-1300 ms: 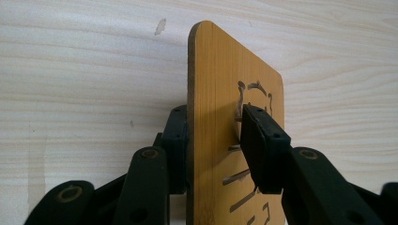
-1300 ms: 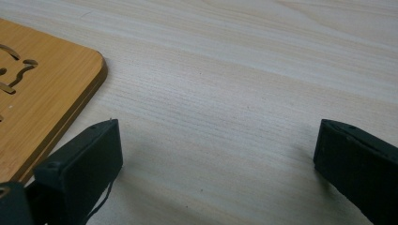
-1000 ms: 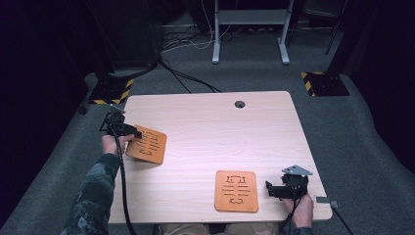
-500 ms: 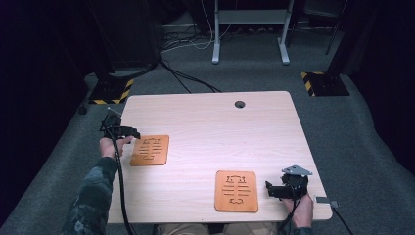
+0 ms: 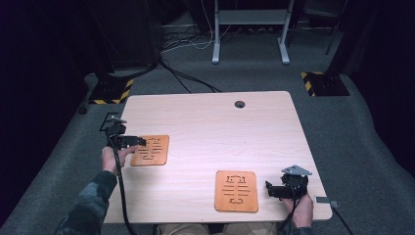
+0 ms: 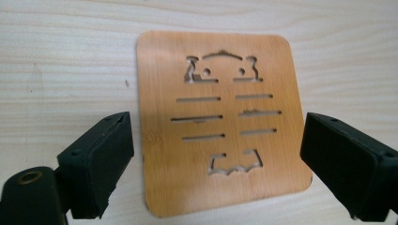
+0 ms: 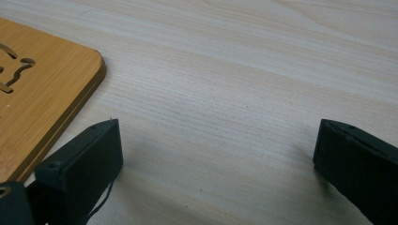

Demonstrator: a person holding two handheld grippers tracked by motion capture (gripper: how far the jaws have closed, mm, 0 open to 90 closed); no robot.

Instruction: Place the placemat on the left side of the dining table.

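Left gripper just opened wide, astride coaster near table left edge, pads clear; right gripper agape

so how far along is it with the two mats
Done: the left mat lies flat on the table; the left gripper, whose jaws have just been opening, is open with the mat between them, untouched. In hand: nothing. The right gripper is open beside the right mat, which may be next.
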